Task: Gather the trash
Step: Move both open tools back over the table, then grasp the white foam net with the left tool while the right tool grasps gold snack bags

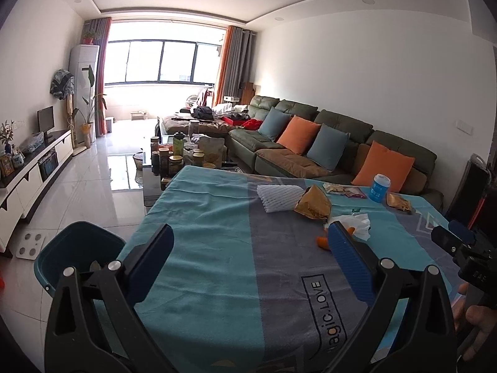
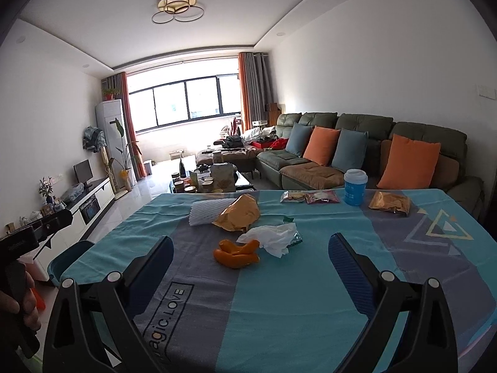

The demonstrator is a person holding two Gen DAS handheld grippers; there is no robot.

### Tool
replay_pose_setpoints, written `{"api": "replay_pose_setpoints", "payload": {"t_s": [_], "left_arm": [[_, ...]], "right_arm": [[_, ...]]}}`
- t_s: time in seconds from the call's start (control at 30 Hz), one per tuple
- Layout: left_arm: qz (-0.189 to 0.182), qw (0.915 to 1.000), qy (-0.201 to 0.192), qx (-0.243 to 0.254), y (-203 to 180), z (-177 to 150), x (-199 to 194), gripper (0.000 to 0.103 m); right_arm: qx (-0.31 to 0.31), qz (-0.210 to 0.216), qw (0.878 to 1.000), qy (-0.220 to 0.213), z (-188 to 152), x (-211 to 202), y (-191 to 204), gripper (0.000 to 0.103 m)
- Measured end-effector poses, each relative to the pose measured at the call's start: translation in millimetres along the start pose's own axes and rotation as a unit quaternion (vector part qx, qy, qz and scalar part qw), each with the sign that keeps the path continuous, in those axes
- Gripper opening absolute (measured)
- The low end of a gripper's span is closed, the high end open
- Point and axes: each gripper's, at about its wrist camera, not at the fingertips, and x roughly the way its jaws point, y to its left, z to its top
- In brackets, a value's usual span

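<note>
Both grippers, left (image 1: 250,248) and right (image 2: 251,258), gape empty; crumpled tissue (image 2: 273,237) half-hides a green wrapper (image 2: 296,238) beside curled orange peel (image 2: 237,253).

"agic.LOVE" in a printed frame on the tablecloth (image 2: 174,307), first letters hidden
</note>
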Motion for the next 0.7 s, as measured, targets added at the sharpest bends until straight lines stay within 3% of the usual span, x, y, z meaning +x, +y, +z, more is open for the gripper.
{"api": "replay_pose_setpoints", "payload": {"t_s": [0.3, 0.7], "left_arm": [[-0.038, 0.9988, 0.019, 0.023, -23, 21, 74, 0.097], [-0.038, 0.9961, 0.068, 0.042, -36, 50, 206, 0.097]], "right_arm": [[0.017, 0.008, 0.999, 0.039, 23, 54, -19, 0.096], [-0.012, 0.066, 0.988, 0.141, 63, 193, -7, 0.096]]}}
